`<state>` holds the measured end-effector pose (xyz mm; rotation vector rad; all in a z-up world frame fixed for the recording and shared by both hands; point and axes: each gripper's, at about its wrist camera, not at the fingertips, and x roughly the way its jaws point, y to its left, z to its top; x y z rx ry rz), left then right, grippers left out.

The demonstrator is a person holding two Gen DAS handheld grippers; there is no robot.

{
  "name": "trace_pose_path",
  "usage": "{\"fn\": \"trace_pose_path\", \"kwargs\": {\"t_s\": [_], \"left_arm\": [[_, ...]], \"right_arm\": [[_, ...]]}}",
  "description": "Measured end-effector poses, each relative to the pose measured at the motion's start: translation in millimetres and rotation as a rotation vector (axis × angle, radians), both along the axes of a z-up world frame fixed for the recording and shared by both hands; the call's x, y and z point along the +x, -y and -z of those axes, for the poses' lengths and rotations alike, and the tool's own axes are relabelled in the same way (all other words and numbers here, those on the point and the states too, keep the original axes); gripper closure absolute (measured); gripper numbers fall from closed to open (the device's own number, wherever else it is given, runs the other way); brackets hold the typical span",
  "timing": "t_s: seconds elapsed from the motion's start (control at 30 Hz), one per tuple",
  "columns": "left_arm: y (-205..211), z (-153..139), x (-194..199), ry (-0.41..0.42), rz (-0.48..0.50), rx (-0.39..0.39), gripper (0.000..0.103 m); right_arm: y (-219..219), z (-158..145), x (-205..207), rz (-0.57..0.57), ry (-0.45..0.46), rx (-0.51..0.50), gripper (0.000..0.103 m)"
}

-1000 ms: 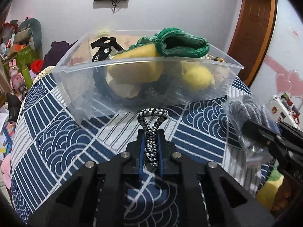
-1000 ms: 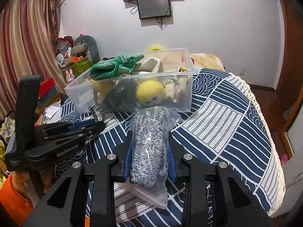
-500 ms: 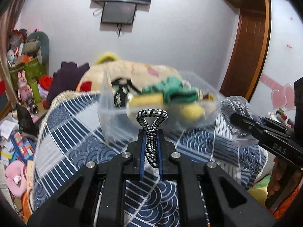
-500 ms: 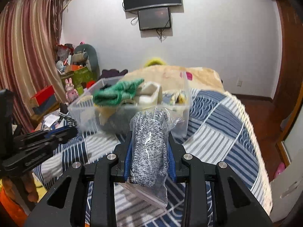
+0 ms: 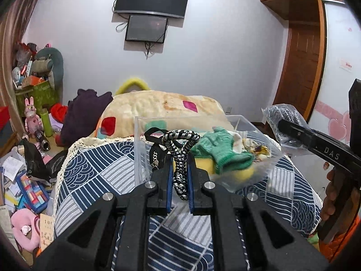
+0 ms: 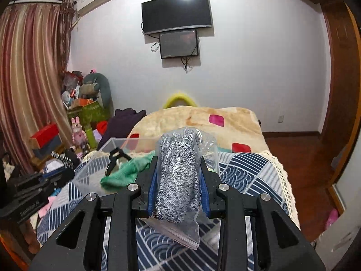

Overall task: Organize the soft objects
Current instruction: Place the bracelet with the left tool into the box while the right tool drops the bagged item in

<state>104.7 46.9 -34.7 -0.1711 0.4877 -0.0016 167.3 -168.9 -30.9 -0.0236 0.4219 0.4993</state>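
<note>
My left gripper (image 5: pixel 179 158) is shut on a black-and-white braided rope (image 5: pixel 180 149) whose loop sticks up past the fingertips. My right gripper (image 6: pixel 178 158) is shut on a grey knit item in a clear plastic bag (image 6: pixel 179 171); it also shows at the right of the left wrist view (image 5: pixel 284 122). A clear plastic bin (image 5: pixel 140 140) stands on the blue patterned cloth (image 5: pixel 101 171) ahead of both grippers. It holds a green knit glove (image 5: pixel 222 153), yellow plush, and a black strap (image 5: pixel 155 135). Both grippers are raised above the bin's rim.
A beige blanket with coloured patches (image 5: pixel 162 103) lies behind the bin. Piled toys and boxes (image 5: pixel 33 94) crowd the left side, with clutter on the floor (image 5: pixel 20 185). A wooden door (image 5: pixel 300 67) stands at the right. Screens (image 6: pixel 178 24) hang on the far wall.
Both grippers have lifted and tilted up with their loads still held. The bin now sits lower and farther in both views, and more of the room shows.
</note>
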Motion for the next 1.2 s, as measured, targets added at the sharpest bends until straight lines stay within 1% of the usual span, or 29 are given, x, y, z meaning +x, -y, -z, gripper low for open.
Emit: {"fn": "trace_pose_path", "kwargs": {"t_s": [0.2, 0.33, 0.4, 0.43, 0.47, 0.5, 0.53, 0.57, 0.67, 0.73, 0.77, 0.8, 0.87, 0.93, 1.07, 1.2], "left_arm": [[-7.1, 16.7, 32.8, -0.065, -0.004, 0.011, 0.093], [-6.6, 26.6, 45.2, -0.099, -0.011, 0.036, 0.092], [-6.6, 30.5, 49.5, -0.121, -0.008, 0.035, 0.092], [-5.6, 31.1, 49.6, -0.119, -0.009, 0.039, 0.09], [-5.2, 30.6, 49.7, -0.12, -0.009, 0.044, 0.082], [-4.7, 30.6, 50.1, -0.122, -0.007, 0.048, 0.068], [-4.4, 30.4, 49.3, -0.122, -0.004, 0.046, 0.062], [-5.3, 29.9, 48.4, -0.116, 0.0, 0.04, 0.059], [-3.6, 29.4, 44.3, -0.108, -0.002, 0.052, 0.059], [-3.2, 29.1, 41.9, -0.106, -0.001, 0.046, 0.059], [-3.7, 28.2, 40.3, -0.107, 0.003, 0.039, 0.059], [-3.9, 27.3, 38.7, -0.107, 0.009, 0.034, 0.058], [-3.5, 24.1, 34.1, -0.099, 0.013, 0.031, 0.054], [-2.1, 19.5, 28.7, -0.085, 0.008, 0.04, 0.053], [2.3, 6.9, 14.1, -0.051, 0.013, 0.049, 0.053], [9.1, -10.7, -5.2, 0.008, 0.016, 0.065, 0.053]], "right_arm": [[-18.0, 14.5, 24.0, 0.013, -0.047, -0.042, 0.074], [-31.0, 31.0, 35.4, 0.003, -0.093, -0.087, 0.074], [-35.5, 38.7, 38.1, -0.006, -0.11, -0.11, 0.074], [-35.4, 40.8, 39.2, -0.006, -0.113, -0.114, 0.073], [-35.5, 42.7, 39.2, -0.008, -0.115, -0.118, 0.071], [-36.0, 43.3, 39.0, -0.007, -0.116, -0.12, 0.071], [-35.2, 43.3, 39.0, -0.004, -0.119, -0.121, 0.069], [-35.0, 43.1, 39.0, -0.005, -0.123, -0.121, 0.065], [-31.9, 42.2, 38.1, -0.008, -0.136, -0.125, 0.056], [-28.0, 40.4, 34.9, -0.004, -0.132, -0.119, 0.052], [-25.7, 39.0, 32.9, -0.005, -0.132, -0.116, 0.048], [-23.6, 37.9, 31.2, -0.004, -0.129, -0.111, 0.045], [-18.4, 34.2, 26.8, 0.005, -0.115, -0.102, 0.036], [-13.6, 29.2, 22.3, 0.006, -0.101, -0.089, 0.032], [-6.7, 18.6, 13.6, -0.002, -0.076, -0.066, 0.032], [-0.9, 2.2, -6.4, -0.002, -0.006, -0.062, 0.032]]}}
